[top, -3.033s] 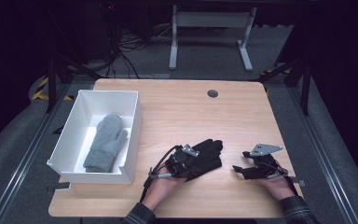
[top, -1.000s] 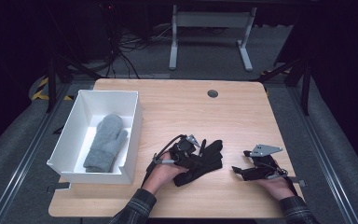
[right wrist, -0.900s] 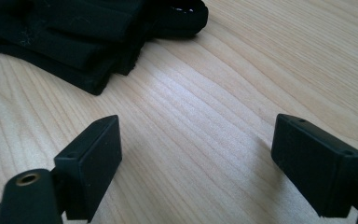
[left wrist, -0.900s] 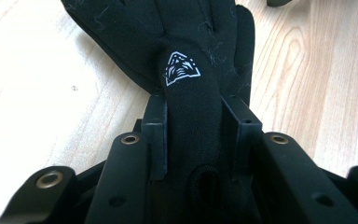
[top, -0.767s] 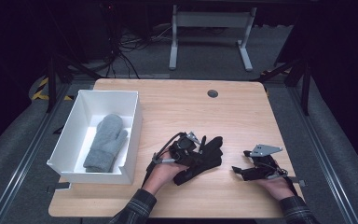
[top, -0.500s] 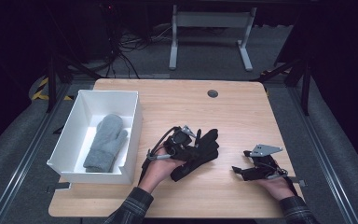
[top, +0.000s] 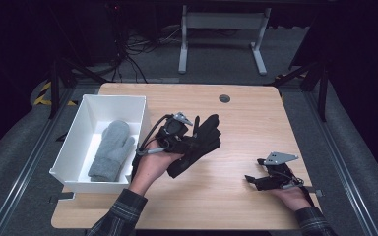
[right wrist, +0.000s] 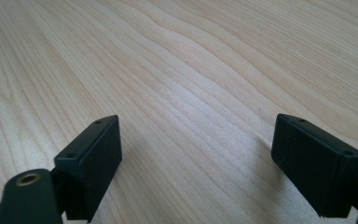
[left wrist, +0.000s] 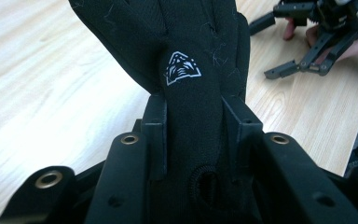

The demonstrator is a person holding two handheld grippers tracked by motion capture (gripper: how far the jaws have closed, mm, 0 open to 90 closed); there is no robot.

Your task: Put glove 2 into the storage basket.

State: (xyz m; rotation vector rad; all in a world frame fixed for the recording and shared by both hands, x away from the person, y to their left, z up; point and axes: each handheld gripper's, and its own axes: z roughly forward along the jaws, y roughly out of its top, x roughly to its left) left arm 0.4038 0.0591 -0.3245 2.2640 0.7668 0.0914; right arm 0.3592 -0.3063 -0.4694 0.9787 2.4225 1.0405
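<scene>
A black glove with a small white logo hangs lifted off the wooden table, and my left gripper is shut on it near the cuff. In the left gripper view both jaws squeeze the glove's fabric between them. A grey mitten lies inside the white box at the table's left. My right gripper rests open near the front right of the table, its fingers spread wide over bare wood.
The wooden table has a round cable hole at the back. Metal desk legs and cables stand on the dark floor behind. The right gripper also appears far off in the left gripper view.
My left gripper has raised the black glove off the table and carried it left and back, toward the white box. The right gripper has stayed still.
</scene>
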